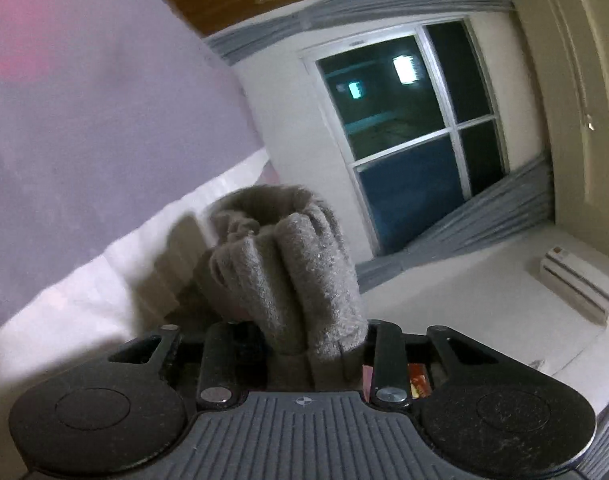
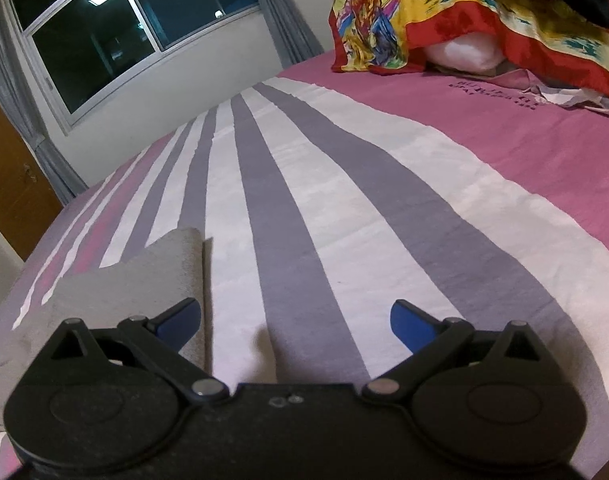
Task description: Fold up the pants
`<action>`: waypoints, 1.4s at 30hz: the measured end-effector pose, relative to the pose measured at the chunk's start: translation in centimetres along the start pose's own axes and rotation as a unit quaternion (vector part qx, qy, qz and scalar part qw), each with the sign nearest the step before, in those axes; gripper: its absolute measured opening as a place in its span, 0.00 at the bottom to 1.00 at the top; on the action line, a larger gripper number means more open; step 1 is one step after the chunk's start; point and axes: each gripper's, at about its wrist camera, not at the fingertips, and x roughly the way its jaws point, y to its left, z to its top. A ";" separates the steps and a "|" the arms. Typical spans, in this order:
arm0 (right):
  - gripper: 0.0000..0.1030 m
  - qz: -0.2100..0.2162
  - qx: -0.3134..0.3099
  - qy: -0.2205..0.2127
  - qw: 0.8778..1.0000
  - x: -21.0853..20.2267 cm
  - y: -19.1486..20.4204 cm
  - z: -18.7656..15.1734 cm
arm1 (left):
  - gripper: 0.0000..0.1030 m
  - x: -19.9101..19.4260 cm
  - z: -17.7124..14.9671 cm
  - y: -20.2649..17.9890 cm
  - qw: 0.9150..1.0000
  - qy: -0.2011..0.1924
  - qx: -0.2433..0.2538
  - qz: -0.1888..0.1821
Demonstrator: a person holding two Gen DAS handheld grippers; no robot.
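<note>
Closest to the lens in the left wrist view: left gripper (image 1: 304, 344) clamped on a bunched wad of grey fleecy pants (image 1: 288, 268), fabric rising in thick rolls from between the jaws toward mid frame, fingertips buried in it. Too much cloth in one bite by the look of it, so probably worth easing off and re-pinching only a hem or waistband edge before carrying it across, otherwise a lumpy fold. Behind the wad, striped bedsheet (image 1: 84, 140) filling the left half, tilted hard, then a dark window (image 1: 408, 128) upper right of centre and an air conditioner (image 1: 576, 284) at the right edge. In the right wrist view: right gripper (image 2: 296, 324) spread wide, blue pads (image 2: 408, 320) apart, nothing between them, hovering low over the bed. Same grey pants (image 2: 144, 280) lying flat at lower left, one straight edge running just beside the left blue pad. Best bet: slide over, pinch that edge near its corner, keep both grips level and the cloth taut so the halves land edge on edge. Farther up, white, grey and pink bedsheet (image 2: 344, 184) across mid frame, then a bright red and yellow blanket (image 2: 464, 20) heaped at upper right. Count: two grippers, one pair of pants, one sheet, one blanket pile, one window, one air conditioner
</note>
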 end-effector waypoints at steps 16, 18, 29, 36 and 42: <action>1.00 -0.099 -0.024 0.038 0.994 2.6 -0.2 0.3 | 0.33 3.0 0.3 -7.4 0.986 0.048 0.121 0.102; 1.00 -0.125 -0.066 0.041 0.989 3.0 1.1 0.1 | 0.33 3.6 -0.2 -11.6 0.978 0.058 0.177 0.094; 1.00 -0.110 -0.099 -0.045 0.988 -0.5 1.1 0.2 | 0.33 13.3 -9.1 -27.6 0.928 0.130 0.350 0.007; 1.00 -0.096 0.013 -0.068 0.993 -1.9 -2.6 0.8 | 0.33 16.5 -21.4 -30.4 0.883 0.229 0.410 -0.013; 1.00 -0.086 0.076 -0.064 0.991 -1.7 -4.8 0.7 | 0.33 18.5 -28.9 -29.7 0.840 0.284 0.463 0.003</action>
